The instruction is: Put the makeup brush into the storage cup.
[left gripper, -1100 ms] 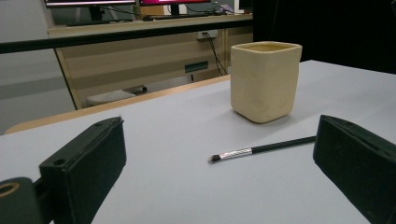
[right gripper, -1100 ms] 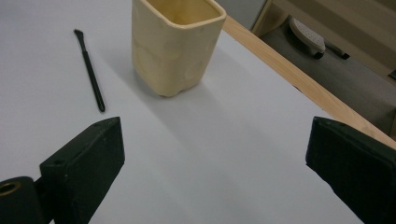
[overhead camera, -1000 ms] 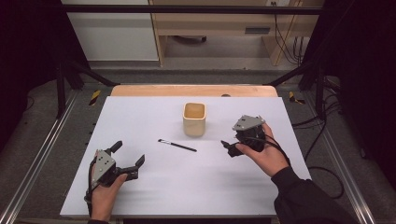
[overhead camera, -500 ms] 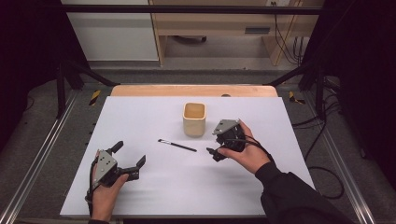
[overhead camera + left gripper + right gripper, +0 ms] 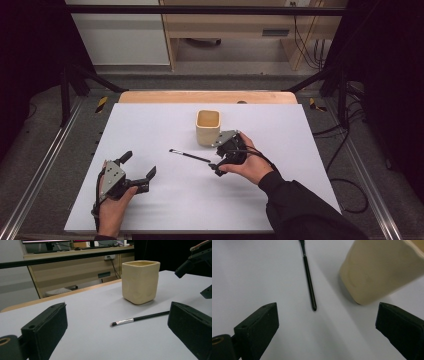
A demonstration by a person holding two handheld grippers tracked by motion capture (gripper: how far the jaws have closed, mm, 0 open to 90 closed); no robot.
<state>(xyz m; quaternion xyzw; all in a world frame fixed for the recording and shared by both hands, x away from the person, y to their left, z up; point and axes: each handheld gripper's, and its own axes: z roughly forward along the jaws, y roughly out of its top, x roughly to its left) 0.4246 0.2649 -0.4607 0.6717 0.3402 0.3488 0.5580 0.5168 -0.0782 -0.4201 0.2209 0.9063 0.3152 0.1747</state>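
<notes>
A thin black brush [image 5: 189,156] lies on the white table [image 5: 150,125], bristle end to the left. Just behind its handle end stands a cream cup [image 5: 208,127], upright. My right gripper [image 5: 216,159] hovers open at the brush's handle end, in front of the cup. Seen from the right gripper view, the brush [image 5: 309,282] runs away between the jaws, with the cup [image 5: 382,272] to the right. My left gripper [image 5: 138,165] rests open at the front left and holds nothing. Its own view faces the brush [image 5: 140,317], the cup [image 5: 140,282] and the right gripper [image 5: 197,260].
A wooden strip [image 5: 207,96] edges the table's far side. Metal frame rails [image 5: 45,165] run along both sides, with cables [image 5: 345,175] on the floor at the right. A wooden desk [image 5: 240,30] stands beyond the table.
My right gripper has moved left and slightly forward, from the table's right part to the brush's handle end beside the cup. The left gripper, brush and cup have stayed put.
</notes>
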